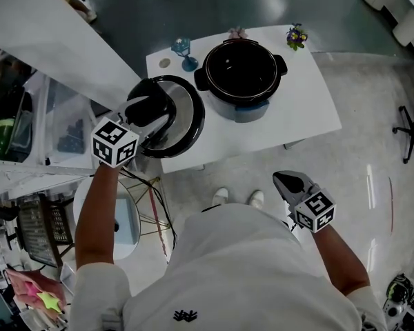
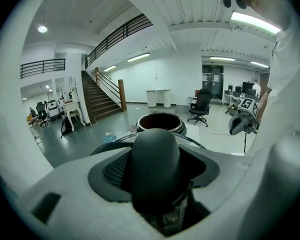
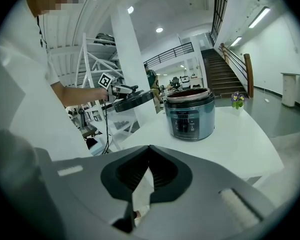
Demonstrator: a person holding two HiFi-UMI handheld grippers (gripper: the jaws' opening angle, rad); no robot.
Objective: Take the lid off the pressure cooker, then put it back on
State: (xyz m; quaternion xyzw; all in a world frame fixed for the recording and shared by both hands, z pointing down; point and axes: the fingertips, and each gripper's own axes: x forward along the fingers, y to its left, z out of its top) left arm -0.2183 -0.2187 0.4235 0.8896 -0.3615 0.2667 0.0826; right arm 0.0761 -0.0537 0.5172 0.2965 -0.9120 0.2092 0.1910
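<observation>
Pressure cooker lid (image 1: 183, 112): head view, lifted off, at 8 o'clock of open pressure cooker (image 1: 241, 74) on white table (image 1: 310, 109).
Left gripper view: left gripper (image 2: 157, 166) clamped on lid knob (image 2: 155, 141).
Right gripper view: right gripper (image 3: 149, 154), jaws together, empty; cooker panel print too small to read.

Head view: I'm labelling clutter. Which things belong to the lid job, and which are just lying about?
Job: lid, held by its knob in the left gripper; open pressure cooker.
Lying about: blue glass, purple flowers, small pink thing, all on the table.
</observation>
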